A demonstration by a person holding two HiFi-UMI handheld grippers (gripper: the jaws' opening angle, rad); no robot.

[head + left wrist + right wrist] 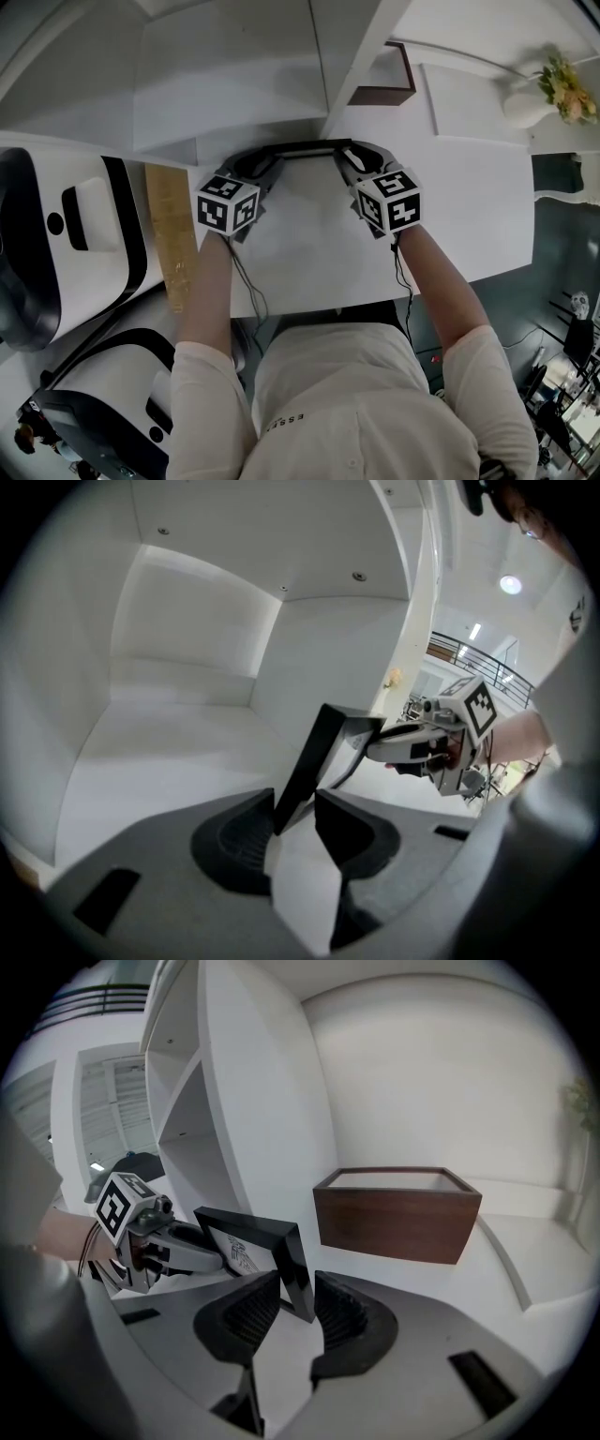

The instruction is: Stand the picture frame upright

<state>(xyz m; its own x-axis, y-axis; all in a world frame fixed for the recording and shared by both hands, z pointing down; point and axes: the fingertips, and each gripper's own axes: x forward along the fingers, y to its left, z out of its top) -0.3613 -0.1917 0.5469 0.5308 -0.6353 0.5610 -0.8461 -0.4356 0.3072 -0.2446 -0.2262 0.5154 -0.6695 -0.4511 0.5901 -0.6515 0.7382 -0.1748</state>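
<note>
Left gripper (295, 805) and right gripper (298, 1285) each clamp one end of picture frame (246, 1221), long axis running straight between them.

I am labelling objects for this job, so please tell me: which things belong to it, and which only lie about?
Job: picture frame, left gripper, right gripper.
Lying about: brown box, flower vase, wooden board.
</note>
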